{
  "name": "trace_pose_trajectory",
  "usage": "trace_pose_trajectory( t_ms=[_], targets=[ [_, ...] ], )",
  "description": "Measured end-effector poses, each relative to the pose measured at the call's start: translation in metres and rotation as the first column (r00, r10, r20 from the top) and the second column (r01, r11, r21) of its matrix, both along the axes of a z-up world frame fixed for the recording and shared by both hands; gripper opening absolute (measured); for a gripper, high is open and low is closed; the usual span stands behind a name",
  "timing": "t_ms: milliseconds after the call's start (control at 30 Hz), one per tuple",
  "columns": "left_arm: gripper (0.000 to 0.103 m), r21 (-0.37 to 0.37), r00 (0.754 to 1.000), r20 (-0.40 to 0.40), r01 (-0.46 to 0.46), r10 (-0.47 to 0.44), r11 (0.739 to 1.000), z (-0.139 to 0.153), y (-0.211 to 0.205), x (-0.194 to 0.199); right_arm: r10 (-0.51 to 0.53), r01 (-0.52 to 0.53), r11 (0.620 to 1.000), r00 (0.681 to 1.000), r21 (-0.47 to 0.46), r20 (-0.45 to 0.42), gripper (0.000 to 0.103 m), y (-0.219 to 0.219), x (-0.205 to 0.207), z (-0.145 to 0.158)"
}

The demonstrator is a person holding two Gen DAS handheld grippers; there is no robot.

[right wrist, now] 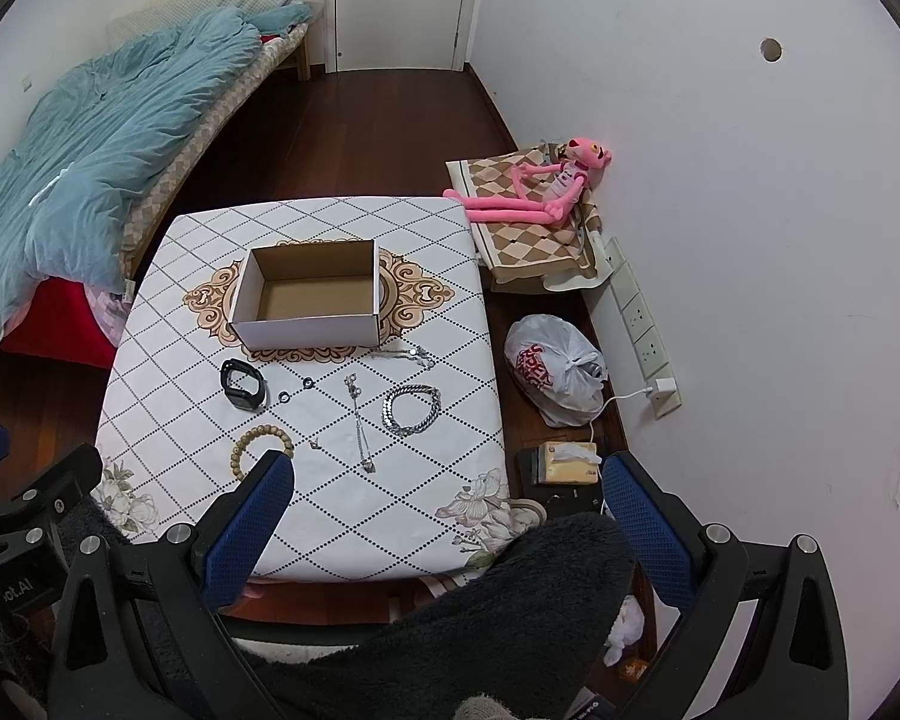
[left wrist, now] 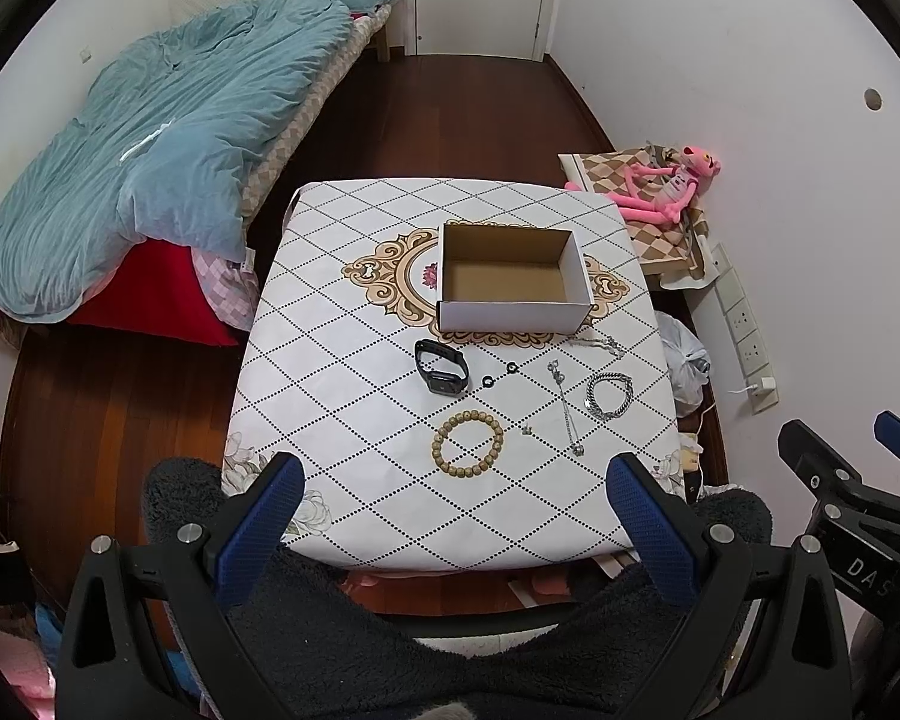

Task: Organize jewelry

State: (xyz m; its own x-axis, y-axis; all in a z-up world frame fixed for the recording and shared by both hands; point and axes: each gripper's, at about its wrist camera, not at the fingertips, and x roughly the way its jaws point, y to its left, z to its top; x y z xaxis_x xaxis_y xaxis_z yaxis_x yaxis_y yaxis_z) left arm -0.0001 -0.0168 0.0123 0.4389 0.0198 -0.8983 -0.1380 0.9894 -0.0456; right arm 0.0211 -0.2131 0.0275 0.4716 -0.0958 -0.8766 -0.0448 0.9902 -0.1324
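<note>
Both the left tool point(left wrist: 453, 531) and the right tool point(right wrist: 447, 525) are wide open and hold nothing, up above the near edge of the worktop point(left wrist: 342, 480). The bead bracelet point(left wrist: 467, 443), watch point(left wrist: 441, 366), chains point(left wrist: 610, 395) and rings point(left wrist: 487, 382) lie in front of the empty box point(left wrist: 513, 279). They look light; the beads seem hard and round, so pinch across the loop, while the thin chains look floppy and may slip.

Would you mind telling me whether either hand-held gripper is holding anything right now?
Nothing is held: the left hand-held gripper and right hand-held gripper are both open, short of the table.

A pink toy point(right wrist: 546, 186) lies on a checkered cloth point(right wrist: 528, 240) by the wall. A white bag point(right wrist: 555, 369) sits on the floor. A blue blanket point(left wrist: 150, 144) covers the bed.
</note>
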Motion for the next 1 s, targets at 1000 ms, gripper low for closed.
trace_pose_trajectory(
  t_ms=[1000],
  targets=[
    [0.103, -0.008, 1.0, 0.007, 0.006, -0.006, 1.0, 0.005, 0.005, 0.004, 0.002, -0.002, 1.0, 1.0, 0.002, 0.02, 0.103, -0.003, -0.001, 0.007]
  ],
)
